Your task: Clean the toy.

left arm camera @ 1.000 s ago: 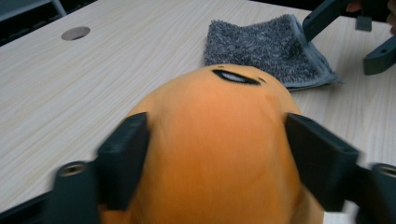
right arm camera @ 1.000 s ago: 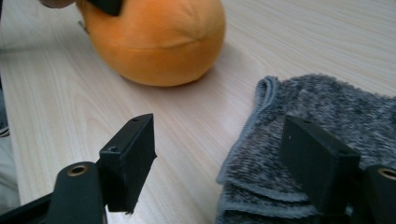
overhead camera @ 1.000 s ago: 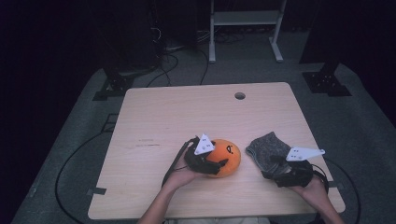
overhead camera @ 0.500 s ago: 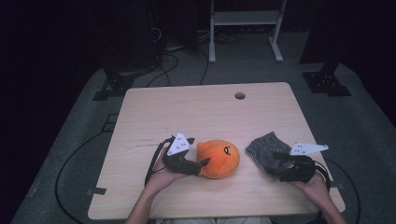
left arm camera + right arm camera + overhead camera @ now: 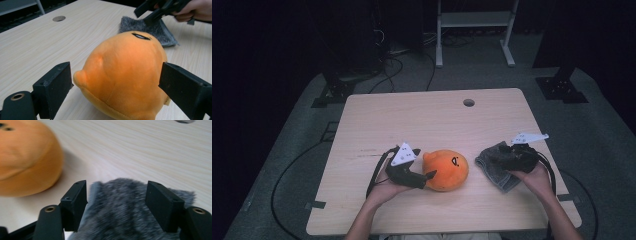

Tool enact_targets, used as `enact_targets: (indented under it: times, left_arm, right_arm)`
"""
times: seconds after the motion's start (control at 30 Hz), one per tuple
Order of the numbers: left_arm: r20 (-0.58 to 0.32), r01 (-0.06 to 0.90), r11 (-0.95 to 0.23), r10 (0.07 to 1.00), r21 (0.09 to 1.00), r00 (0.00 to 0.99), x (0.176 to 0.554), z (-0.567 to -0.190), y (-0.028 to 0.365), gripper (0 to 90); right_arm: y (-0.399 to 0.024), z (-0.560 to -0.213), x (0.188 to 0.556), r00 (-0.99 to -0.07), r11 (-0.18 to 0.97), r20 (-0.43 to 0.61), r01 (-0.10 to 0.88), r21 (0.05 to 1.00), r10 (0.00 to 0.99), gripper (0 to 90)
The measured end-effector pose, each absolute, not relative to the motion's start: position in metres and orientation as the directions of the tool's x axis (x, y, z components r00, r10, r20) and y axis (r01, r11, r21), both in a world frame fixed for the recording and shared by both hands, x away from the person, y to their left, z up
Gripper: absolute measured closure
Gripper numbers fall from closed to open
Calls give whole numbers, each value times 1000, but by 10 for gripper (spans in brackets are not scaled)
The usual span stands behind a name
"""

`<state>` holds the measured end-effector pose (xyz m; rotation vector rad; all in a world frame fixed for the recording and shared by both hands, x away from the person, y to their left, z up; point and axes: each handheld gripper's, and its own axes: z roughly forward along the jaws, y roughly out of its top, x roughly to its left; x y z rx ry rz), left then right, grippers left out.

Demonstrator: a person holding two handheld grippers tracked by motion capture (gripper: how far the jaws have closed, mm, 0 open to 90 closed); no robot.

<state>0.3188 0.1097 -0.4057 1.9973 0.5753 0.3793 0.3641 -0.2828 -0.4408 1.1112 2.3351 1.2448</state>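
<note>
On the bench the orange plush lies between the spread, untouching jaws of the left hand-held gripper (just opened), while beside the plush the right hand-held gripper, jaws just narrowing, straddles the grey cloth without clamping it.

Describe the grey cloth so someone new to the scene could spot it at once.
Start at the wooden table and go to its near right part. Right of the orange plush toy, under the right gripper, lies the grey cloth. It is flat, fuzzy and dark grey; the toy is round and orange.
</note>
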Motion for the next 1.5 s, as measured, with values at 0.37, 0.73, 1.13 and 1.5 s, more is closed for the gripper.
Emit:
enact_targets:
  times: [0.37, 0.73, 1.13, 1.5]
  left_arm:
    - [23, 231, -400, 537, 887, 843, 318, -406, 106, 103]
    - [25, 229, -404, 535, 886, 845, 320, -407, 106, 98]
    - [27, 248, -477, 499, 843, 866, 319, -416, 99, 252]
    - [10, 267, -445, 528, 855, 849, 325, -429, 93, 446]
  right_arm:
    - [-266, -458, 374, -648, 412, 59, 548, 728, 759, 498]
    - [-254, -473, 371, -611, 439, -2, 566, 698, 791, 585]
    - [-271, -467, 351, -620, 445, 3, 566, 695, 784, 786]
    - [-234, -412, 297, -782, 393, -95, 201, 897, 616, 787]
